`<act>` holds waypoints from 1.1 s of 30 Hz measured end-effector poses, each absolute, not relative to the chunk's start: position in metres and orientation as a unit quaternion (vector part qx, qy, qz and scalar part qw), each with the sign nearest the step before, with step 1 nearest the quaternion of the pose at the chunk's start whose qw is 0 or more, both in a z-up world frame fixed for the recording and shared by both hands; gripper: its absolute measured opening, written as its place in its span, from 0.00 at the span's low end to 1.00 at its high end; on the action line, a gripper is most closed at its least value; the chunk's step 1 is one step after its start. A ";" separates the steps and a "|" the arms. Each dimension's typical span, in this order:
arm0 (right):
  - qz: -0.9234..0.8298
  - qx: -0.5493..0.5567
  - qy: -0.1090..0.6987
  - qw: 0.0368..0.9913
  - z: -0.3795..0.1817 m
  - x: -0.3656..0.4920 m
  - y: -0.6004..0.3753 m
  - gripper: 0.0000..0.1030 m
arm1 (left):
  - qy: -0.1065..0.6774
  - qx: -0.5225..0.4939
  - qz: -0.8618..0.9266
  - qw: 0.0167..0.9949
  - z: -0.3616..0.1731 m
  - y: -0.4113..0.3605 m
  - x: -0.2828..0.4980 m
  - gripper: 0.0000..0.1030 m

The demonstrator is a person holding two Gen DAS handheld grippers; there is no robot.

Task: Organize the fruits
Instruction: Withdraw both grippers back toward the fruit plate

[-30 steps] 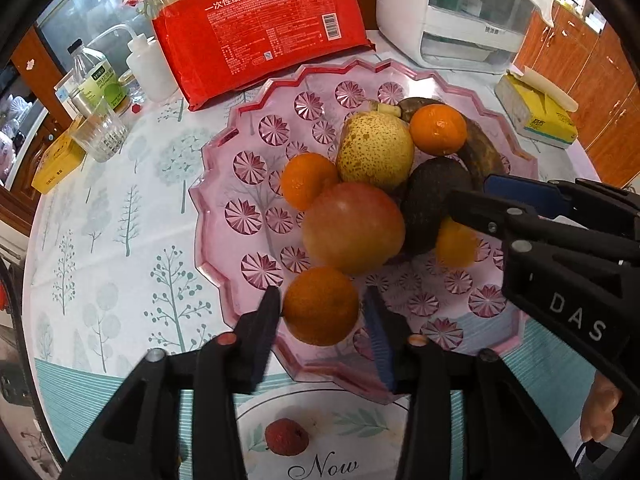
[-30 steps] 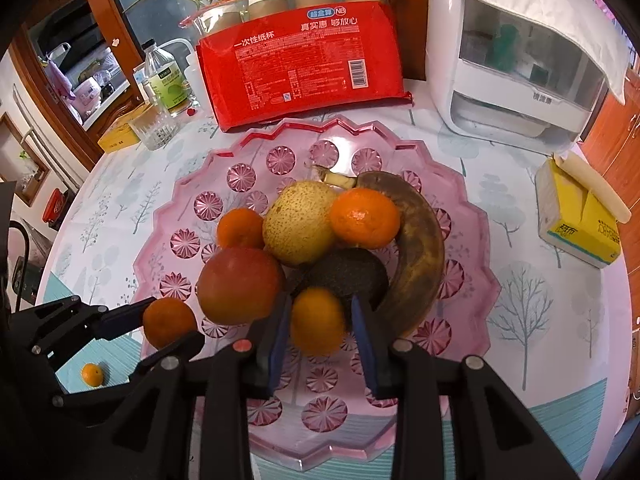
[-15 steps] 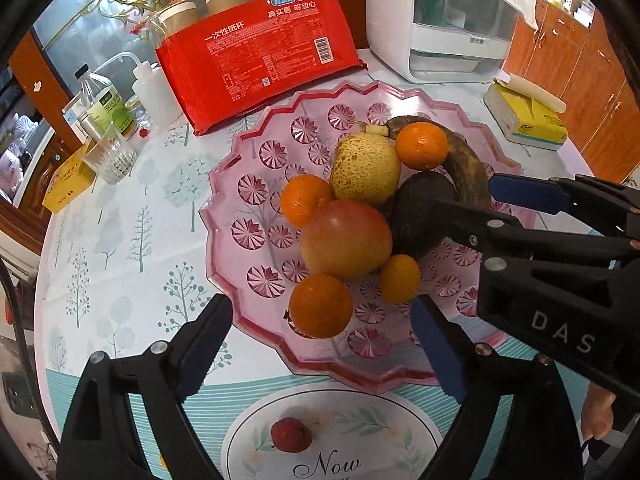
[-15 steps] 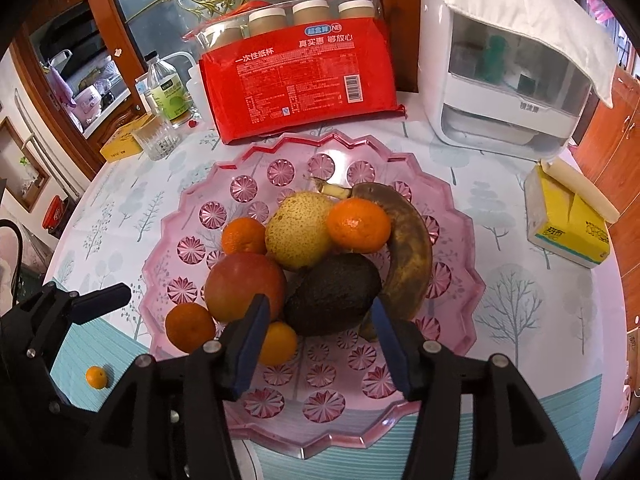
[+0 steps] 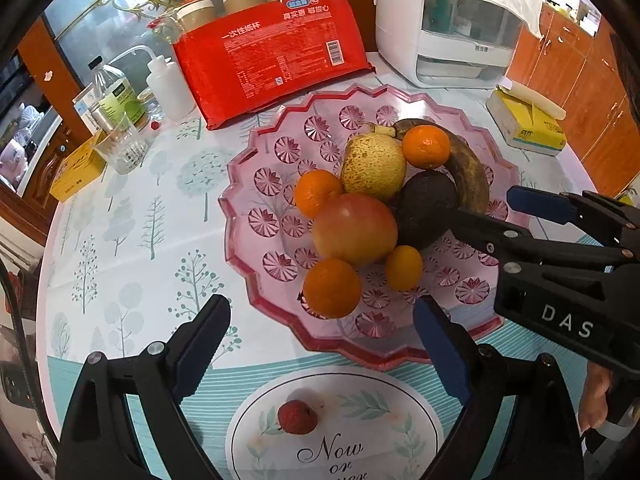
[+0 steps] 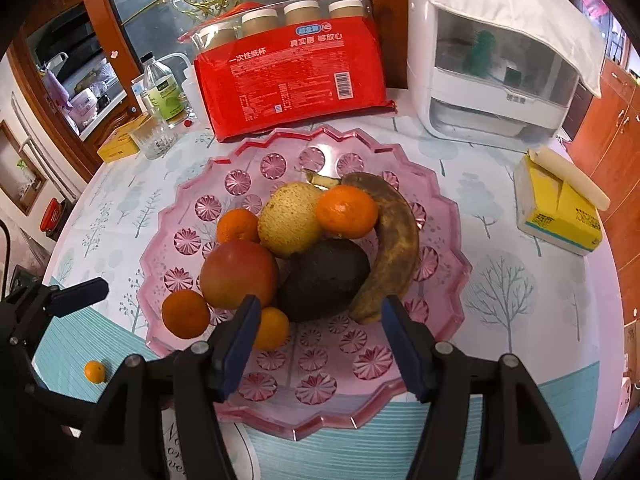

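A pink glass tray (image 5: pixel 256 184) (image 6: pixel 436 280) holds an apple (image 5: pixel 354 228), a pear (image 5: pixel 374 168), an avocado (image 5: pixel 426 208), a brown banana (image 5: pixel 468 172), several oranges and a small yellow-orange fruit (image 5: pixel 404 267) (image 6: pixel 272 328). My left gripper (image 5: pixel 322 344) is open and empty, just in front of the near orange (image 5: pixel 331 287). My right gripper (image 6: pixel 316 340) is open and empty, before the avocado (image 6: pixel 324 280). A red lychee (image 5: pixel 297 417) lies on a printed mat below the left gripper. A tiny orange fruit (image 6: pixel 95 372) lies on the table left of the tray.
A red pack of paper cups (image 5: pixel 272 56), a white appliance (image 5: pixel 452 24), a yellow tissue box (image 5: pixel 524 124), bottles (image 5: pixel 120 96) and a glass (image 5: pixel 122 146) stand behind and beside the tray. The right gripper's body (image 5: pixel 560 264) crosses the tray's right side.
Both grippers opened, releasing the orange and the small yellow-orange fruit onto the tray, and both pulled back toward me.
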State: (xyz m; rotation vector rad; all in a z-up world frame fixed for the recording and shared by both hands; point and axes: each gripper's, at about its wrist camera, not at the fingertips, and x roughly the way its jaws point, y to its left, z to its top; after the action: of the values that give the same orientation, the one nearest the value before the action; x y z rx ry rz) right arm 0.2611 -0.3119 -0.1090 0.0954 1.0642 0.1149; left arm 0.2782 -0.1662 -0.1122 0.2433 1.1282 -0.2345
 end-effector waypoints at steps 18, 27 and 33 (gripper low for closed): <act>0.047 0.060 0.489 0.869 -0.081 0.232 -0.315 0.62 | 0.503 0.087 -0.086 0.855 -0.066 -0.137 0.255 0.89; 0.051 0.058 0.471 0.879 -0.059 0.205 -0.305 0.62 | 0.485 0.061 -0.071 0.869 -0.039 -0.100 0.238 0.89; 0.060 0.059 0.466 0.881 -0.052 0.187 -0.293 0.62 | 0.478 0.053 -0.064 0.875 -0.028 -0.074 0.221 0.89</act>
State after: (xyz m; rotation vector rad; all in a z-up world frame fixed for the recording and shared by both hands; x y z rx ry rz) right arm 0.1870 -0.2934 -0.0517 0.1224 0.9714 0.1244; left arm 0.2214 -0.0743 -0.0279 0.1104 0.9971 -0.1346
